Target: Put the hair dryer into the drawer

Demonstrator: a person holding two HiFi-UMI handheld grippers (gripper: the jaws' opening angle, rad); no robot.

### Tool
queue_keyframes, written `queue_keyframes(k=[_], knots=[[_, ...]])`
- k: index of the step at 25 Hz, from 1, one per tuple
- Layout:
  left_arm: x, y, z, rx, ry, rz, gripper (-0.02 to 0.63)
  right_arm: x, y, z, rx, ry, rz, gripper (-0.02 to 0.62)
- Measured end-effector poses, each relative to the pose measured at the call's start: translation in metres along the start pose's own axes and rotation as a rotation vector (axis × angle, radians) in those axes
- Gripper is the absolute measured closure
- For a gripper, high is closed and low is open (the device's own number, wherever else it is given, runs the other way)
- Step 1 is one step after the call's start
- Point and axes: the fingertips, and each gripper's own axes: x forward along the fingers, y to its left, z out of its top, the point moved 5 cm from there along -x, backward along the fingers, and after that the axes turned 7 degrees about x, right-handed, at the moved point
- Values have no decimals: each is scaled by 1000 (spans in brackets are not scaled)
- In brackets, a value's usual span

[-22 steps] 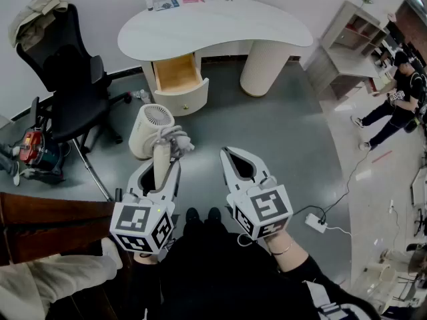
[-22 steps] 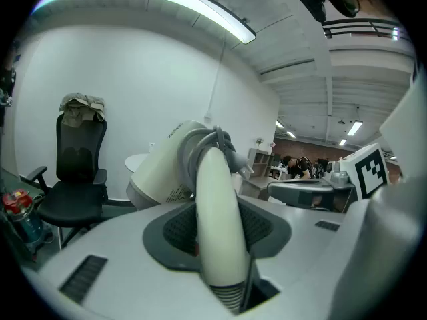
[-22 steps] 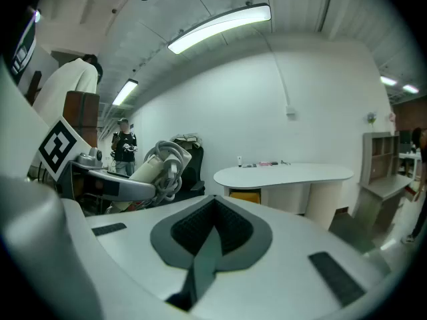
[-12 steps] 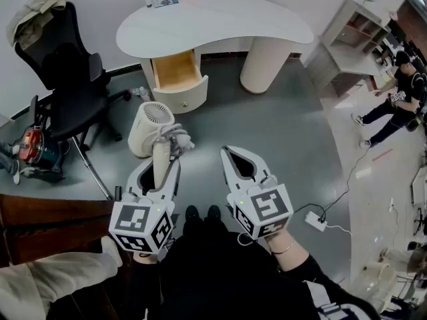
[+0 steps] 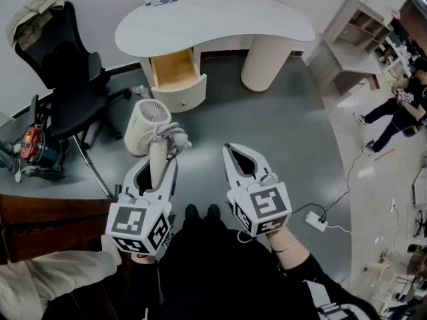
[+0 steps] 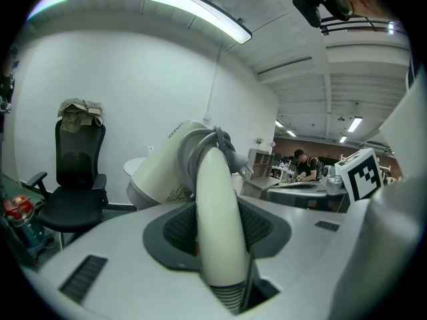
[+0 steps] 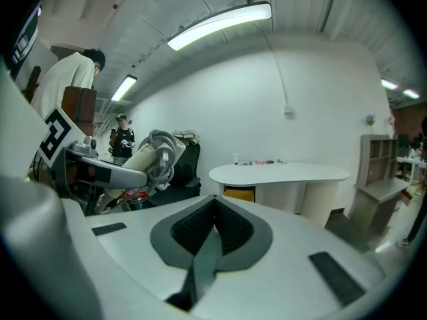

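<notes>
Grey floor [image 5: 280,132] separates me from the far white table [image 5: 220,25], whose drawer [image 5: 175,72] stands open. My left gripper [image 5: 159,167] has its jaws clamped on the handle of the hair dryer [image 5: 148,129], held above the floor, well short of the drawer. My right gripper [image 5: 230,153], alongside, shows jaws pressed together, empty.

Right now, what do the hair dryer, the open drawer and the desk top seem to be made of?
The hair dryer: likely plastic, cream, smooth with a dull sheen; its grey cord looks rubbery. The drawer: inside looks like bare light wood, honey-coloured; front painted cream. The desk top: white, smooth, perhaps lacquered board, unsure.
</notes>
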Motion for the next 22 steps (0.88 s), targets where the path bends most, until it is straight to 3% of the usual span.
queue_keyframes(k=[10, 22], knots=[[10, -12, 2, -40, -6, 26, 451, -10, -29, -5, -5, 16, 1, 594], [29, -16, 16, -19, -40, 42, 451, -8, -55, 7, -28, -2, -35, 594]])
